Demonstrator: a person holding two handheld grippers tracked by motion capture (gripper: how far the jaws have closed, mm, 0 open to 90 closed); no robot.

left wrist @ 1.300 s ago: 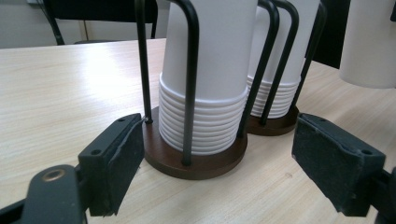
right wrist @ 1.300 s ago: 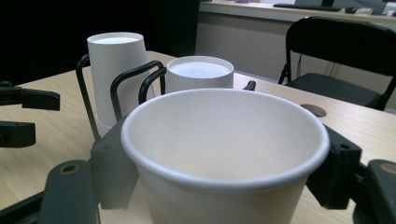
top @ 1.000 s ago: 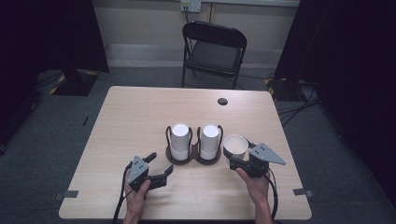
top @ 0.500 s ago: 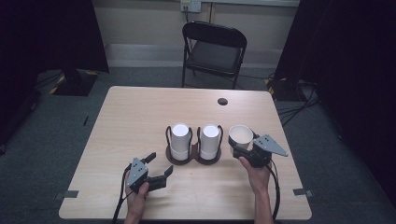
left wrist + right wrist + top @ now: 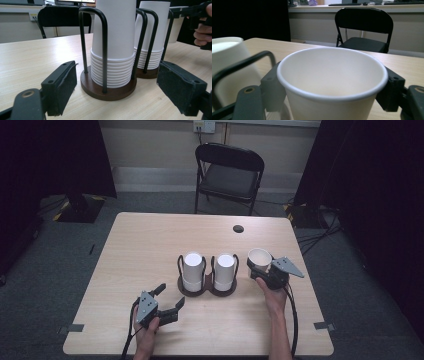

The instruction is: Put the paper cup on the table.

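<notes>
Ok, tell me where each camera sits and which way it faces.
High view: above the person's side, looking forward and down at the table; both forearms enter below.
Left gripper view: rides the left gripper, facing the cup stacks; its open jaws show.
Right gripper view: rides the right gripper, facing the chair; jaws clamp a paper cup.
All views share the stacks.

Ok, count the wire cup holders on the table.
2: left holder and right holder, side by side at the table's middle, each holding a stack of upside-down white cups. None appears hidden.
</notes>
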